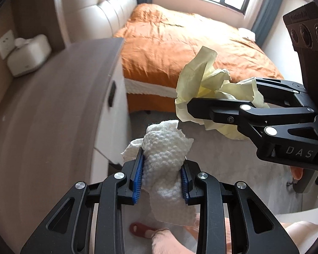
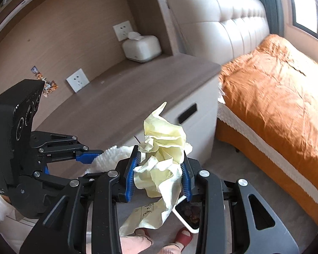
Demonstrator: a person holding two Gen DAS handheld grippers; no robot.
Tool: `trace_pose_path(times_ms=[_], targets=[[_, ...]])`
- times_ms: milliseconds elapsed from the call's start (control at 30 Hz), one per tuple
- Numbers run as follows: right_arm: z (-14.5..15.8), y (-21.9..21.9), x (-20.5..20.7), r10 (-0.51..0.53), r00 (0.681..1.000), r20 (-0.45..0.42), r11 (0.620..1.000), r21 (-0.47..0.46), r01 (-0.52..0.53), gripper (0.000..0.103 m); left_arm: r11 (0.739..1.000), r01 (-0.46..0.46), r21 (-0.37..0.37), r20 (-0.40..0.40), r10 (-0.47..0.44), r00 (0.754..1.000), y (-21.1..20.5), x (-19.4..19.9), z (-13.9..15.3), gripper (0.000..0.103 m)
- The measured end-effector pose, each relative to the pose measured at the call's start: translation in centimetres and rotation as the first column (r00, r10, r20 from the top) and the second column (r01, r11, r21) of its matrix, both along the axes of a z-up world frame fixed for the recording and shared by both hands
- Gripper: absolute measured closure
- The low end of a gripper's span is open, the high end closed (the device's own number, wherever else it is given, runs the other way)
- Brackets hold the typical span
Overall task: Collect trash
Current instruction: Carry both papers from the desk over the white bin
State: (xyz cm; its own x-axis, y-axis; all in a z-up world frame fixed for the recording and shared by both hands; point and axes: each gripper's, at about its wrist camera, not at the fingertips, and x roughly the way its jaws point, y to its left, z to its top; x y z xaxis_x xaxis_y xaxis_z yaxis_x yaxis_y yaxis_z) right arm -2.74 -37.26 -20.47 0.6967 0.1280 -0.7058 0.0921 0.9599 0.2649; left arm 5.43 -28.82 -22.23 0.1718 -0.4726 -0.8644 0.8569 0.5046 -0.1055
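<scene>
In the left wrist view my left gripper (image 1: 162, 169) is shut on a crumpled white paper towel (image 1: 165, 148), gripped between the blue pads. To its upper right my right gripper (image 1: 222, 93) holds a crumpled pale yellow paper (image 1: 199, 78). The right wrist view shows the same yellow paper (image 2: 161, 165) pinched between the right gripper (image 2: 160, 160) pads, its loose end with handwriting hanging down. At the left of that view the left gripper (image 2: 95, 158) carries the white towel (image 2: 108, 158). Below the right fingers lies a small white bin (image 2: 180, 216) with dark scraps in it.
A bedside cabinet (image 1: 53, 110) with a brown top stands to the left, with a white tissue box (image 1: 27, 57) at its back. A bed with an orange cover (image 1: 180, 42) fills the right. A person's feet in red slippers (image 2: 184, 237) stand on the grey floor.
</scene>
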Motion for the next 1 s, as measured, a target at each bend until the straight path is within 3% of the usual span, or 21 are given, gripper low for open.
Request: trace_pose_path(times_ms=[500, 700, 1000], targets=[[-7.1, -4.2, -1.2, -0.063, 0.989, -0.134, 0.993, 0.089, 0.076, 0.067, 0.994, 0.08, 0.073, -0.12, -0.071, 0.99, -5.6, -2.0, -6.6, 0.074], [-10.4, -5.4, -0.8, -0.075, 0.979, -0.189, 0.989, 0.114, 0.098, 0.067, 0.988, 0.106, 0.108, -0.172, -0.087, 0.981, -7.1, -1.8, -10.7, 0.074], [-18.8, -6.9, 0.8, -0.08, 0.95, -0.3, 0.98, 0.153, 0.131, 0.067, 0.977, 0.14, 0.162, -0.259, -0.095, 0.961, -9.0, -1.3, -18.4, 0.074]])
